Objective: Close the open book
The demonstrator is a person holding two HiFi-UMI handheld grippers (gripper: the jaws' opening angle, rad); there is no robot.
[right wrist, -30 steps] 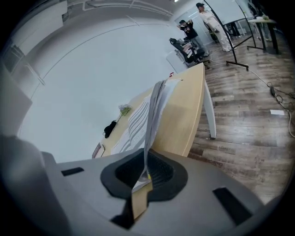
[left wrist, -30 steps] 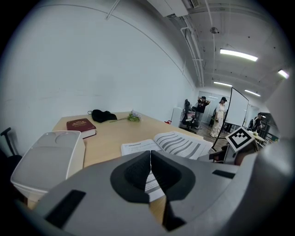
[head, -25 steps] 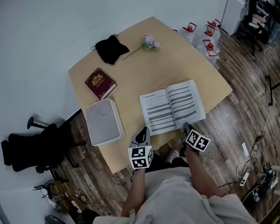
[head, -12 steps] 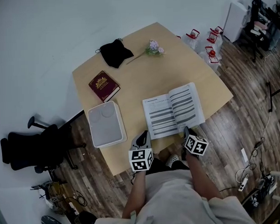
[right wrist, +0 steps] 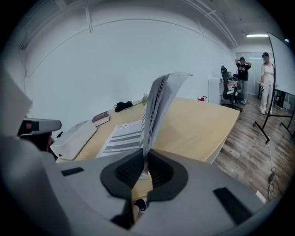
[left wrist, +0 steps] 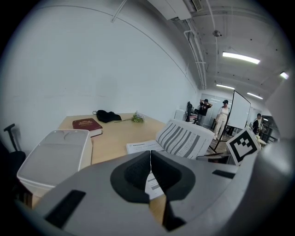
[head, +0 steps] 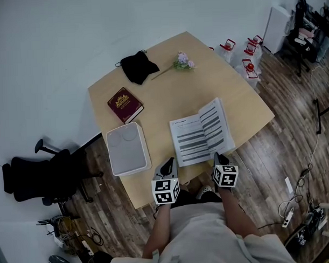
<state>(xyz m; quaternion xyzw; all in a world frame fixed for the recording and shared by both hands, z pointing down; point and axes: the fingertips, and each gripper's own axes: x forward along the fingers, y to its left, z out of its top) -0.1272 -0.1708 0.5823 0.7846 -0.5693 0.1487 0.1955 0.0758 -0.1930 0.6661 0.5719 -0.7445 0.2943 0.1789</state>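
Note:
The open book [head: 192, 136] lies on the wooden table [head: 168, 90] near its front edge. Its left page lies flat, and its right half [head: 215, 126] is lifted and tilts up off the table. My right gripper [head: 217, 156] is shut on the bottom edge of that right half. In the right gripper view the pages [right wrist: 159, 106] stand nearly upright between the pads of the right gripper [right wrist: 144, 168]. My left gripper [head: 167, 166] hovers shut and empty at the book's lower left corner. In the left gripper view, the left gripper [left wrist: 150, 159] has the book [left wrist: 184, 138] just beyond it.
A white lidded box [head: 127, 148] sits left of the book, with a dark red book [head: 125, 105] behind it. At the table's far side are a black pouch [head: 139, 66] and a small flower sprig [head: 182, 62]. An office chair [head: 42, 175] stands at the left, red-capped containers [head: 242, 52] on the floor.
The book's right half has risen from lying flat to tilting up, carried by my right gripper, which rolled and rose slightly. The left gripper stayed put.

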